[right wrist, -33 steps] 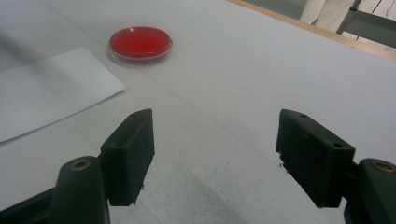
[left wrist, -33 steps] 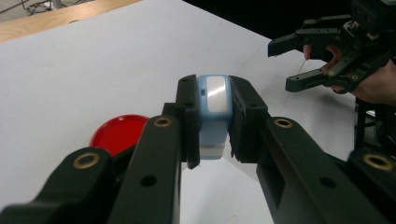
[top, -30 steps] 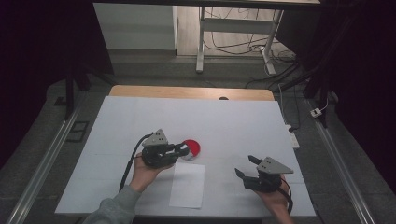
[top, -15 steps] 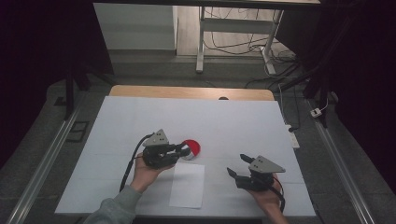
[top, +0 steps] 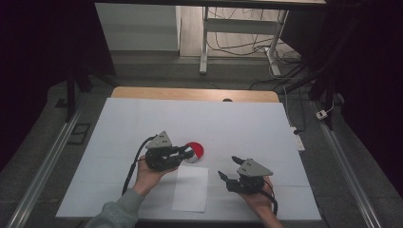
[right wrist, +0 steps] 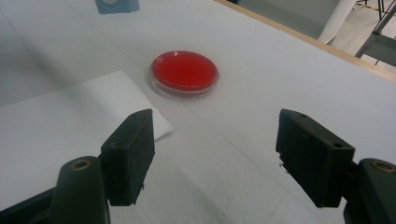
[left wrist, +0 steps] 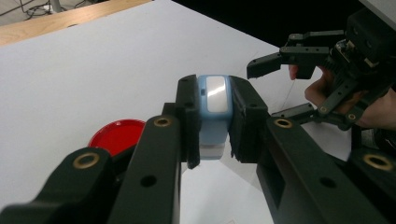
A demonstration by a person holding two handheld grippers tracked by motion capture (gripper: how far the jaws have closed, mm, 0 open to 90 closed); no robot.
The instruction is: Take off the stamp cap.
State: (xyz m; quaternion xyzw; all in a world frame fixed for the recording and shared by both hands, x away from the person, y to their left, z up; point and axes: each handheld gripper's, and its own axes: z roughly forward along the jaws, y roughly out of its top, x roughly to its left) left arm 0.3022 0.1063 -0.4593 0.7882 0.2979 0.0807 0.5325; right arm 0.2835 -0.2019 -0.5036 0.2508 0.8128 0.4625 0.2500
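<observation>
A small light-blue block with a glossy white top (left wrist: 214,105) sits clamped between the jaws of my left gripper (left wrist: 214,140), which is shut on it. In the high view my left gripper (top: 184,153) hovers just left of a red round dish (top: 196,150); the dish (left wrist: 116,134) lies on the table beneath the jaws. Below it a white sheet of paper (top: 191,187) lies flat. My right gripper (top: 228,167) is open and empty to the right of the sheet. Its jaws (right wrist: 219,140) face the dish (right wrist: 184,71) and the sheet's corner (right wrist: 60,126).
A white cover (top: 228,128) spreads over the table, with a wooden edge (top: 190,93) at the far side. Metal rails (top: 43,166) run along both sides. A desk frame with cables (top: 237,38) stands beyond the table.
My right gripper has slid left toward the paper sheet, still open. The left gripper has stayed put with the blue block.
</observation>
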